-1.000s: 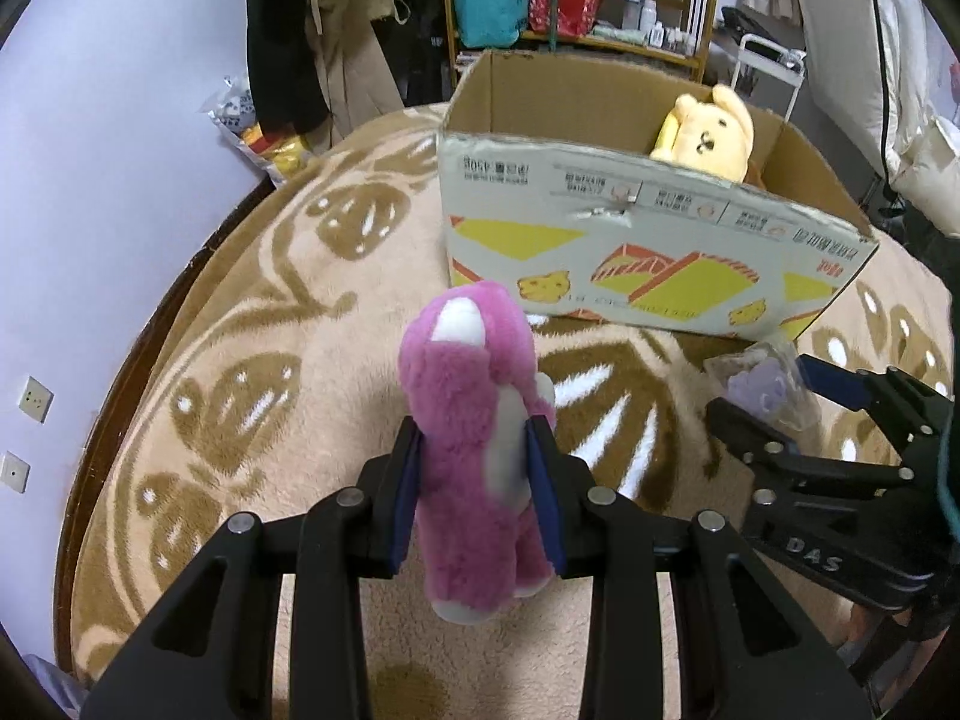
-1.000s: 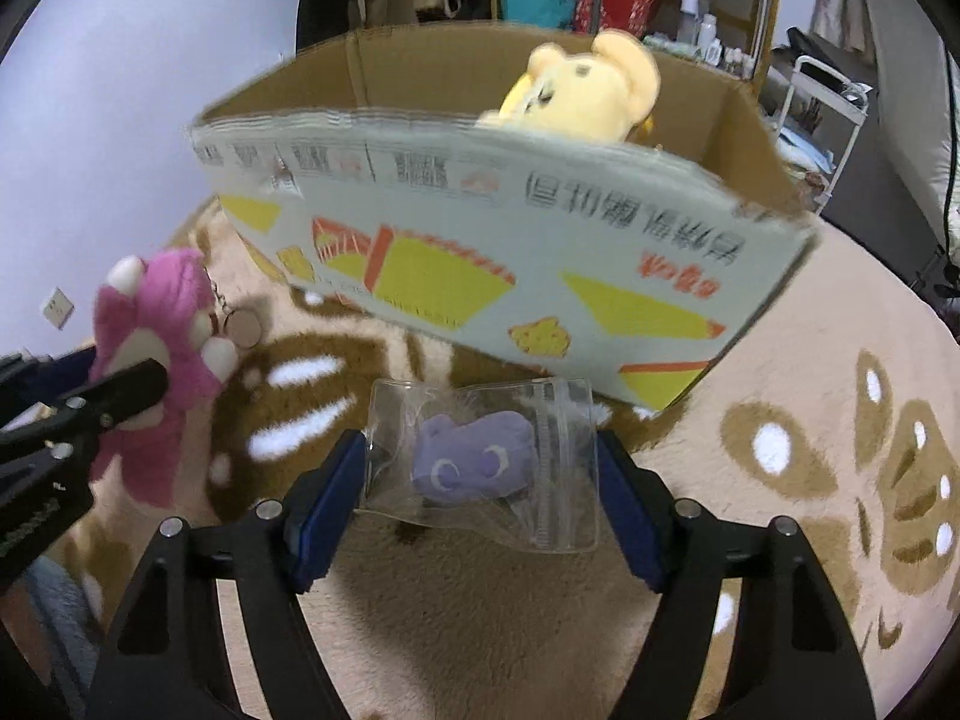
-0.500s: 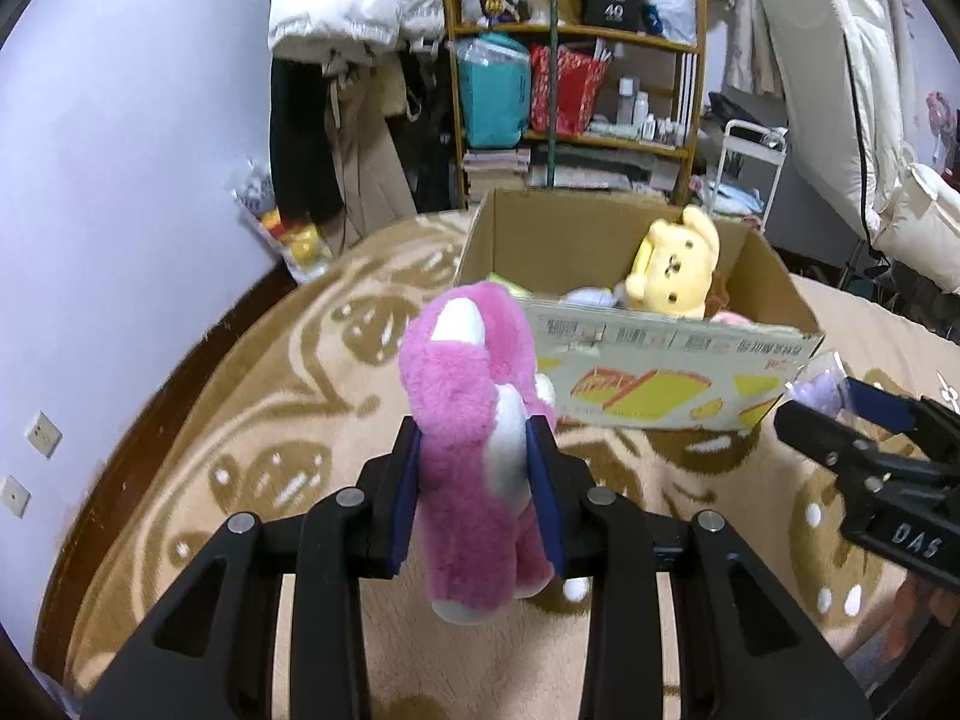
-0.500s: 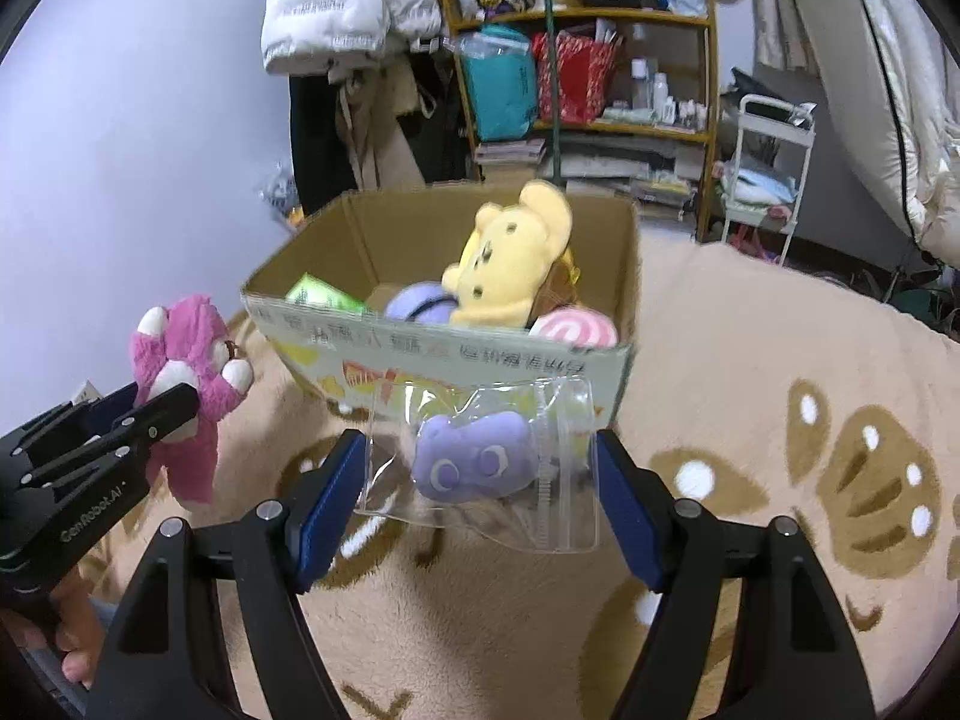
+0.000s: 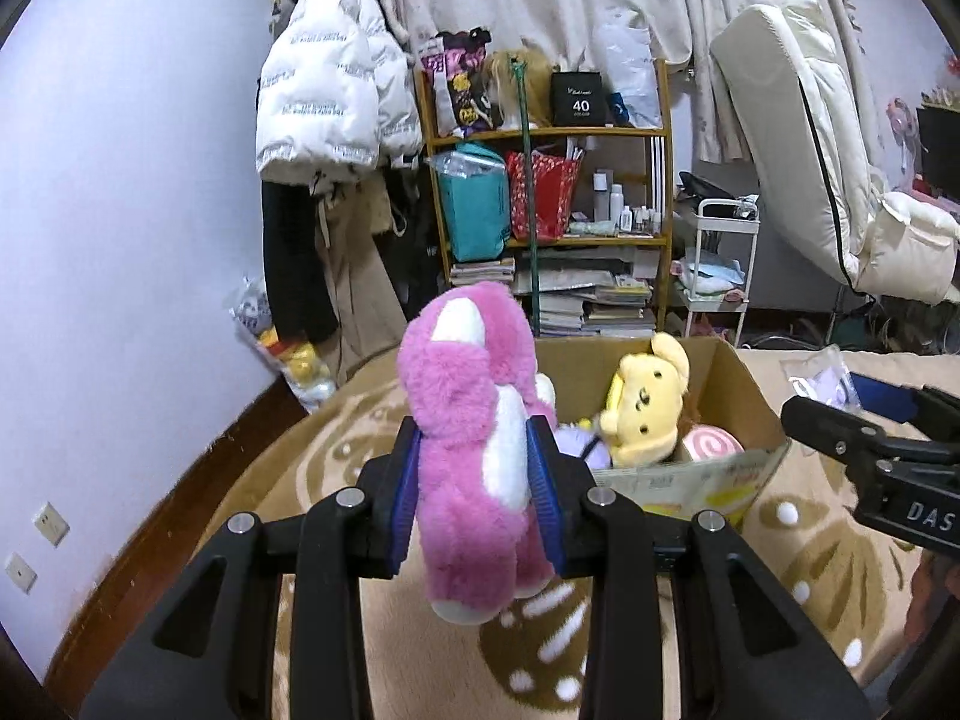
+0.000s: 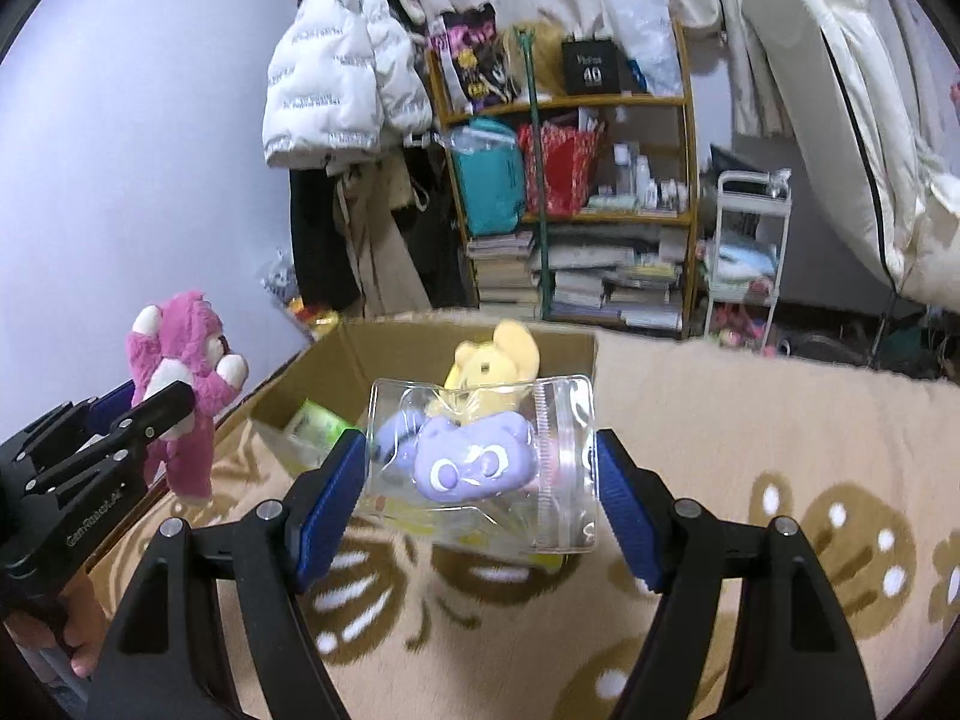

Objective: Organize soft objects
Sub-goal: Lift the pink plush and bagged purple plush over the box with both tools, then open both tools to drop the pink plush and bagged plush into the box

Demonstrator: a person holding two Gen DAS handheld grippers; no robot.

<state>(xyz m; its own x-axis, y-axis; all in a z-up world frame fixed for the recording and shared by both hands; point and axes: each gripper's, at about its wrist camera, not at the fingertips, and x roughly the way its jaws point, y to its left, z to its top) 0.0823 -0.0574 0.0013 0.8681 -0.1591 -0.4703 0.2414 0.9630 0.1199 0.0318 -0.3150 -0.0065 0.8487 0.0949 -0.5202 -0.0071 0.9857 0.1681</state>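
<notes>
My left gripper (image 5: 474,492) is shut on a pink plush bear (image 5: 474,426) and holds it in the air before the open cardboard box (image 5: 744,384); the bear also shows in the right wrist view (image 6: 180,372). My right gripper (image 6: 480,492) is shut on a clear zip bag with a purple plush toy (image 6: 474,462) inside, held above the box's near wall. In the box (image 6: 336,354) lie a yellow plush dog (image 5: 645,405), a pink swirl toy (image 5: 711,444) and a green item (image 6: 315,420).
The box stands on a beige blanket with brown patterns (image 6: 780,420). Behind it are a wooden shelf with books and bags (image 5: 552,228), a white cart (image 5: 720,264), a hanging white jacket (image 5: 330,90) and the purple wall (image 5: 120,180).
Both grippers have risen with their toys, from just above the blanket to above the box rim. The box's inside now shows from above.
</notes>
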